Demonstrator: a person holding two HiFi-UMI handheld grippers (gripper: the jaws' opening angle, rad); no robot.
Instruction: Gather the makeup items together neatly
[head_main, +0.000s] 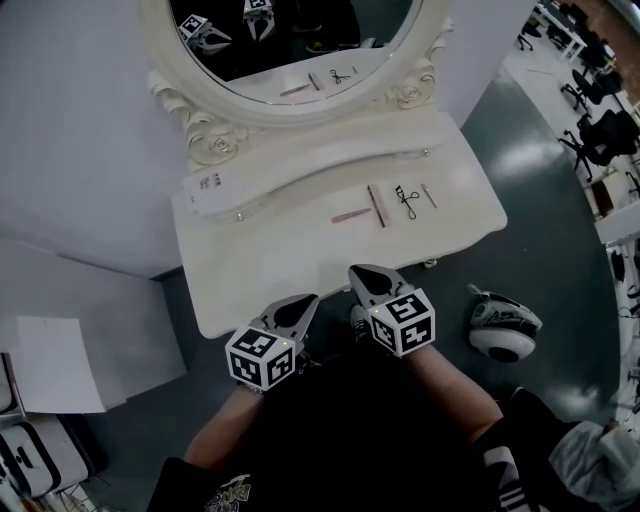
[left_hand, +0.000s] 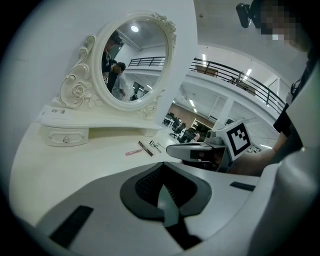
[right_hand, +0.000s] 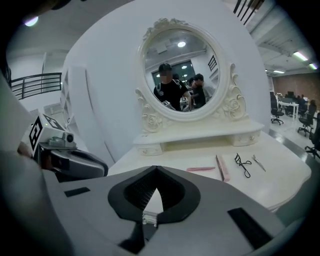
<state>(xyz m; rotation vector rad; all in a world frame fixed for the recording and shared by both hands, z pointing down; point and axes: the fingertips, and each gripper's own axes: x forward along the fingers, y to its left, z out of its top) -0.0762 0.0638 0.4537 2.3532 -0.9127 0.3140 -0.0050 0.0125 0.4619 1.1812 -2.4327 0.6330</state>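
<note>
Grey flooring fills the right and lower left of the head view, with an open office beyond. At centre stands a white dressing table (head_main: 260, 260), its oval mirror (head_main: 300, 50) at the top of the frame.

You hold both tools at the table's near edge, bottom centre, well short of the work. The left gripper (head_main: 306, 303) has its claw pressed together with nothing in it. The right gripper (head_main: 360, 272) is likewise closed tight and empty.

The makeup items lie right of centre on the tabletop, in a loose row, near each other but apart:
- a long narrow case (head_main: 377, 205), lying front to back;
- a pink stick (head_main: 352, 215) just left of it, lying crosswise;
- an eyelash curler (head_main: 407, 202) to its right;
- tweezers (head_main: 429, 196), furthest right.

Assessment: the row is not yet tidy; the stick sits askew to the rest.

Hazards, as judged:
- Both claws must be spread before you descend; closed tips would only shove the pieces about.
- All four are thin and flat on a smooth top, so a shallow pinch may skid off.
- The tweezers lie nearest the right edge; a push outward could send them over.
- The curler's loops may snag a neighbour and drag it.
</note>
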